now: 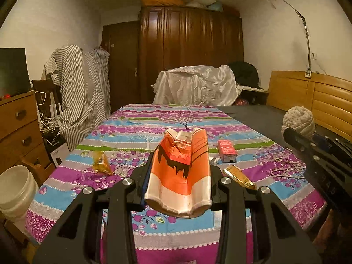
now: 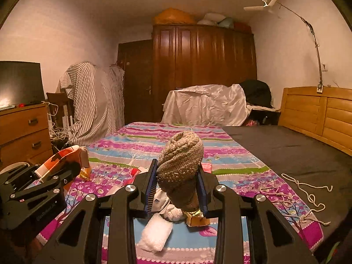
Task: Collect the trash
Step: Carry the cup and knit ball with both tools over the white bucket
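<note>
My left gripper (image 1: 179,154) is shut on a crushed orange and white paper cup (image 1: 179,171) and holds it above the bed; it also shows in the right wrist view (image 2: 63,160). My right gripper (image 2: 178,171) is shut on a beige knitted ball of yarn (image 2: 180,160), also seen at the right in the left wrist view (image 1: 299,118). On the patterned bedsheet (image 1: 132,132) lie a yellow wrapper (image 1: 101,162), a pink carton (image 1: 226,150), a gold wrapper (image 1: 238,176) and, in the right wrist view, a white wad (image 2: 156,234).
A white bucket (image 1: 15,189) stands on the floor left of the bed, below a wooden dresser (image 1: 19,127). Loose string (image 2: 308,189) lies on the dark sheet at right. A wooden headboard (image 2: 319,114) runs along the right. A wardrobe (image 1: 189,52) stands at the back.
</note>
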The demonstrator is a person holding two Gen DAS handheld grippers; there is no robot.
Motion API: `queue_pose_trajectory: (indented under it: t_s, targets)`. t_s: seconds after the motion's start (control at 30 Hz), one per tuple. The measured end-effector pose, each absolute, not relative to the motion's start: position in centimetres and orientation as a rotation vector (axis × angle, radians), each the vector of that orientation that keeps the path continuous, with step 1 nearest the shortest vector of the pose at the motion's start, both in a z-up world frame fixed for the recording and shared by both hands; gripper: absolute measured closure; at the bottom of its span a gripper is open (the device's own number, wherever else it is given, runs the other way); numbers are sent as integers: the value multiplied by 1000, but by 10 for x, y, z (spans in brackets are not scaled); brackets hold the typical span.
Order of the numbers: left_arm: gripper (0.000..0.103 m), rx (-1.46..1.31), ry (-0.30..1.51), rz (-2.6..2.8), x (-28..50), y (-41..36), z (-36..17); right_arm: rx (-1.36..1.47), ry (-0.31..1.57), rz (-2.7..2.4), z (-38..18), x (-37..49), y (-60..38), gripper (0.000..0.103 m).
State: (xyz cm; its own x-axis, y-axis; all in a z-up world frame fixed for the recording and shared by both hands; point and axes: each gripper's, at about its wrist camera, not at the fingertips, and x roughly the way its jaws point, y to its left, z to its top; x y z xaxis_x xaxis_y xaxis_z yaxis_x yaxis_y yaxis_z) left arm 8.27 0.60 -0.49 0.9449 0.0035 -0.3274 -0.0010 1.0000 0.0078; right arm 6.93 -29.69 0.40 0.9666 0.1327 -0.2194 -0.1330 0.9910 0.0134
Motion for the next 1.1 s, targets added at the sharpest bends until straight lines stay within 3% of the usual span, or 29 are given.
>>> queue_pose_trajectory:
  t_s: [0.27, 0.53, 1.1]
  targets:
    - [68, -1, 332, 11, 80, 11, 0, -7, 219, 141, 6, 64, -290, 70]
    - [67, -33, 314, 148, 80, 68, 21, -30, 213, 249, 24, 74, -244, 69]
    - [67, -81, 359, 469, 59, 239, 39, -71, 238, 603, 69, 111, -2, 69]
